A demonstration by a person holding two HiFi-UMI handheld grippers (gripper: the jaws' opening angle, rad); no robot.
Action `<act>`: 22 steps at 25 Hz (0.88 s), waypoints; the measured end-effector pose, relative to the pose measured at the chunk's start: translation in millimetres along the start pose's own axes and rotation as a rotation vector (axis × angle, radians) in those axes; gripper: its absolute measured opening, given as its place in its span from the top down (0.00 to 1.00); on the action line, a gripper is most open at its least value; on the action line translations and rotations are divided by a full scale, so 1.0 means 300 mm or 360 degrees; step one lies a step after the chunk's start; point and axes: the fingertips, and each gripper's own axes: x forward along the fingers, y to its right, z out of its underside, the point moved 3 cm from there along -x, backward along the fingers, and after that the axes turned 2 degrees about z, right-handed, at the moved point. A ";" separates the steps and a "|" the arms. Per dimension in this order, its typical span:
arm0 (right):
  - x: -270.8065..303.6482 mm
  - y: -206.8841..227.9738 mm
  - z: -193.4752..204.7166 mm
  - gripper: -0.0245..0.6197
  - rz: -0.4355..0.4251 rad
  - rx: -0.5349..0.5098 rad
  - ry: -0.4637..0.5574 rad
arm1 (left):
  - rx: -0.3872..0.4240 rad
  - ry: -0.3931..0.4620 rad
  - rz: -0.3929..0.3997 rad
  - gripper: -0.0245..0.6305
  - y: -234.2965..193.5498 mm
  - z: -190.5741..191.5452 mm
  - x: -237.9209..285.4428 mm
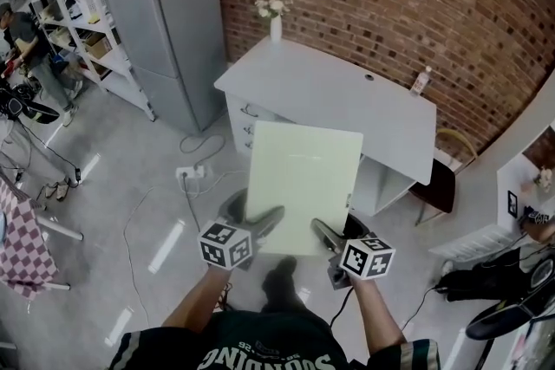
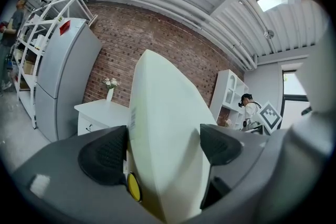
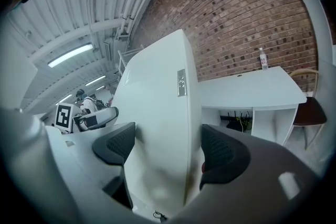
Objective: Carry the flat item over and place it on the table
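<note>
step: carry | I hold the flat panel [image 1: 303, 186] aloft, short of the table [image 1: 364, 108] | left gripper [image 1: 260, 219] and right gripper [image 1: 325, 231] both pinch its near edge | next: step closer, lower it flat

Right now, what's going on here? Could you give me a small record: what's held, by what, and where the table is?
item held: flat board, pale, in the air in front of the person
left gripper: jaws clamped on the board's near edge, left side
right gripper: jaws clamped on the same edge, right side
table: white, ahead by the brick wall; board not yet on it
on the table: vase of flowers, bottle
beside the table: grey fridge
</note>
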 end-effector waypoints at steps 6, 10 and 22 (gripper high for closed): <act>0.105 0.083 -0.077 0.36 0.0007 0.0031 -0.0004 | 0.0014 -0.0030 0.0006 0.30 -0.078 -0.041 0.136; 0.168 0.152 -0.144 0.36 0.0010 0.0050 -0.0022 | 0.0017 -0.0049 0.0016 0.30 -0.118 -0.075 0.244; 0.393 0.308 -0.339 0.36 -0.0010 0.0071 -0.0036 | 0.0015 -0.0075 0.0006 0.30 -0.284 -0.183 0.512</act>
